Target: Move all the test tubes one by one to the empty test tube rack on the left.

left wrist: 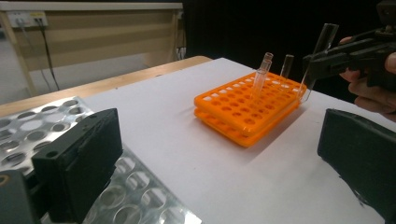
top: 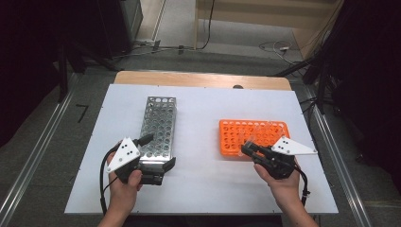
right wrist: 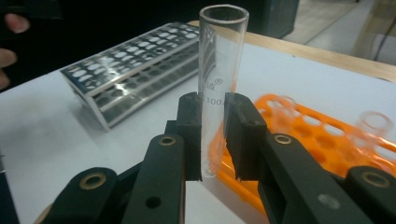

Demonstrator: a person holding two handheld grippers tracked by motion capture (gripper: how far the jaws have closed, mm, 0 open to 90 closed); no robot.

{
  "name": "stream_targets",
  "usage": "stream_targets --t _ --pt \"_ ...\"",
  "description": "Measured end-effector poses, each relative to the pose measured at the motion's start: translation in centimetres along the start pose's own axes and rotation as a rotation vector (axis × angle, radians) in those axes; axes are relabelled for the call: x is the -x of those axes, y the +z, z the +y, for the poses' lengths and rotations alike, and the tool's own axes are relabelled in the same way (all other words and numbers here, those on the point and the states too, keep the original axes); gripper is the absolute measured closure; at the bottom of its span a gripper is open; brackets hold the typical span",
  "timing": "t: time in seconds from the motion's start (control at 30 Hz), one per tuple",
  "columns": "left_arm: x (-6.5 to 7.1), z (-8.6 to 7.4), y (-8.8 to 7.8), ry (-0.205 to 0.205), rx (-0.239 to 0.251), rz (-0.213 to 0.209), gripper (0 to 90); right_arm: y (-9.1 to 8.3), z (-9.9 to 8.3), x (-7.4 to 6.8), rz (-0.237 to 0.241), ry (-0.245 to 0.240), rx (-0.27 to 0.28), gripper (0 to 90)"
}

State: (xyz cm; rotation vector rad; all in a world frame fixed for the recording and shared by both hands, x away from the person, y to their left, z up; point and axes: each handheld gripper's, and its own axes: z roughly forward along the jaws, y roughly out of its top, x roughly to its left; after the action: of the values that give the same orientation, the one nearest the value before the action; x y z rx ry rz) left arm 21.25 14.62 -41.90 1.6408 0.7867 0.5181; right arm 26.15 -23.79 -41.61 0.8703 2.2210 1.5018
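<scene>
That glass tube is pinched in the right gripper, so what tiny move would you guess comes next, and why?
Probably carry the tube left toward the metal rack. The right gripper holds it clear of the orange rack, and the left gripper sits open at the metal rack, perhaps steadying it.

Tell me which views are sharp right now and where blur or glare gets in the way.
High view: even light, slightly soft, the white table bright. Left gripper view: orange rack sharp, near jaws blurred. Right gripper view: held test tube crisp between the right gripper jaws, rack tubes behind blurred, glare on the metal rack.
</scene>
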Motion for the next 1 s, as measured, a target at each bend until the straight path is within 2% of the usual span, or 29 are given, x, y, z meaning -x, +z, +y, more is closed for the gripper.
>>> stream_targets --t 0.07,0.1,0.17,0.27,0.33,0.43,0.5,0.53,0.67,0.73,0.9,1.0 --pt "0.1 0.2 0.4 -0.001 -0.005 -0.014 0.8 0.4 0.3 -0.8 0.022 -0.017 0.002 74.2" --pt "0.4 0.6 0.9 0.002 -0.005 -0.042 0.8 0.6 0.4 -1.1 0.035 -0.02 0.003 74.2" --pt "0.8 0.9 1.5 0.001 -0.01 -0.064 1.0 0.9 0.3 -1.8 0.06 -0.018 0.011 74.2" --pt "1.7 1.0 2.3 0.011 -0.025 -0.071 3.5 1.6 0.1 -2.8 0.088 -0.036 -0.008 74.2" --pt "2.2 0.9 2.8 0.002 -0.042 -0.082 5.4 1.9 -0.2 -3.4 0.106 -0.05 -0.021 74.2" --pt "3.0 0.9 3.4 -0.01 -0.055 -0.078 14.2 2.5 -0.7 -4.1 0.127 -0.066 -0.046 74.2" --pt "3.3 1.0 3.5 -0.014 -0.054 -0.095 18.8 2.9 -1.0 -4.5 0.135 -0.074 -0.056 74.2" --pt "3.6 1.0 3.6 -0.02 -0.055 -0.12 21.3 3.1 -1.0 -4.7 0.138 -0.073 -0.062 74.2" --pt "4.5 1.2 4.0 -0.027 -0.07 -0.133 32.2 3.6 -1.1 -5.6 0.151 -0.103 -0.08 74.2" --pt "4.7 1.2 4.1 -0.024 -0.071 -0.136 36.2 3.8 -1.1 -6.1 0.157 -0.115 -0.088 74.2" --pt "5.7 1.0 4.6 -0.003 -0.088 -0.187 46.9 4.1 -1.1 -6.9 0.169 -0.132 -0.098 74.2" --pt "6.0 0.9 4.9 0.006 -0.104 -0.199 54.0 4.3 -1.1 -7.2 0.173 -0.138 -0.103 74.2"
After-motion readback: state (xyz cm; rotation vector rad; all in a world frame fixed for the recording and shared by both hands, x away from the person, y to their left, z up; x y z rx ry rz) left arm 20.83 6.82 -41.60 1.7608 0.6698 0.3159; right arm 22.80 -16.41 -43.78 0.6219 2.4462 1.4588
